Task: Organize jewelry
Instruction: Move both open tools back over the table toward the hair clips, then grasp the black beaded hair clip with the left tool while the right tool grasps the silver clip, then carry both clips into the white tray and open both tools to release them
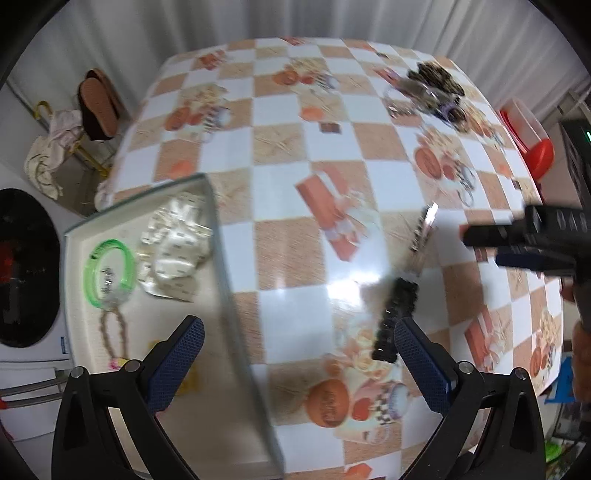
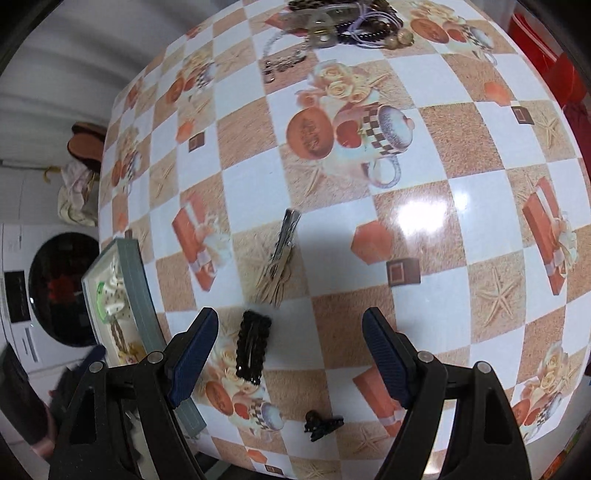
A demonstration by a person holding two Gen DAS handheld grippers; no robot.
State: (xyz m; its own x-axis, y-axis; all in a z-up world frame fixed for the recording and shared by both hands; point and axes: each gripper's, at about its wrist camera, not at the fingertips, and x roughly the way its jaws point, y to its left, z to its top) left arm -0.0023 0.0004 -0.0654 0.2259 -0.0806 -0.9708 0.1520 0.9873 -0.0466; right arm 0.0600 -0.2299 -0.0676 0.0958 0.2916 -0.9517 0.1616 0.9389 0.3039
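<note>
A grey-rimmed jewelry tray (image 1: 218,236) sits at the table's left edge and holds a green bangle (image 1: 109,271), a beaded chain (image 1: 110,332) and crumpled clear bags (image 1: 173,243). My left gripper (image 1: 299,363) is open and empty, straddling the tray's right wall. A black hair clip (image 1: 393,319) lies by its right finger; it also shows in the right wrist view (image 2: 253,347). A silver clip with a beige fan (image 2: 280,254) lies beyond it. A small black claw clip (image 2: 323,424) lies under my open, empty right gripper (image 2: 290,354). A jewelry pile (image 2: 340,26) sits at the far edge.
The table wears a glossy checkered cloth (image 2: 424,155). A red bin (image 1: 532,140) stands off its right side. A washing machine (image 2: 55,291) and a chair with a bag (image 1: 59,155) stand left of the table. The tray (image 2: 136,291) also shows in the right wrist view.
</note>
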